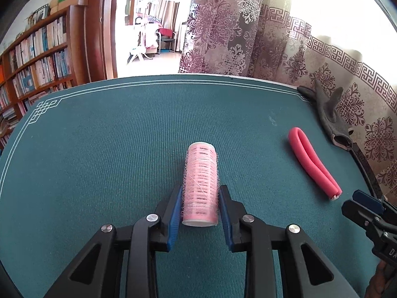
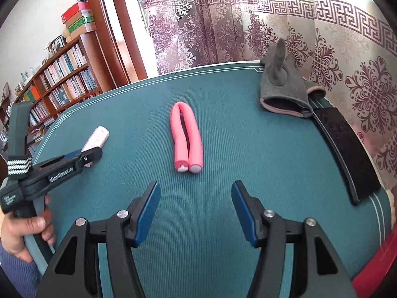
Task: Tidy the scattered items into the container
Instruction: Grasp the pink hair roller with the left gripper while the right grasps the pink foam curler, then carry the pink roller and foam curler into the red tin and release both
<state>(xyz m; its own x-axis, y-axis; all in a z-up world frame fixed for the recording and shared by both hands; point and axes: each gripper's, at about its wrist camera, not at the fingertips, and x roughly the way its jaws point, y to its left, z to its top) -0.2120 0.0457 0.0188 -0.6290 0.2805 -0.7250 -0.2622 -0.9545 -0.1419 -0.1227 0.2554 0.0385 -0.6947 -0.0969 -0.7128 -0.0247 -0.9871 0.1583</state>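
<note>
A pale pink mesh hair roller (image 1: 201,181) lies lengthwise on the green table mat (image 1: 99,161), and my left gripper (image 1: 200,190) is shut on its near half, with the blue pads pressing both sides. In the right wrist view that same gripper (image 2: 84,157) holds the roller (image 2: 98,137) at the left. A bent pink foam curler (image 2: 186,139) lies folded double just beyond my right gripper (image 2: 196,185), which is open with nothing between its fingers. The foam curler (image 1: 310,161) also appears at the right of the left wrist view. No container is in view.
A grey glove (image 2: 282,92) lies at the far right corner of the mat, with a black strap (image 2: 345,154) along the right edge. A person's hand (image 2: 24,228) grips the left tool. A patterned curtain (image 2: 359,87) hangs behind, and a bookshelf (image 2: 67,79) stands at the left.
</note>
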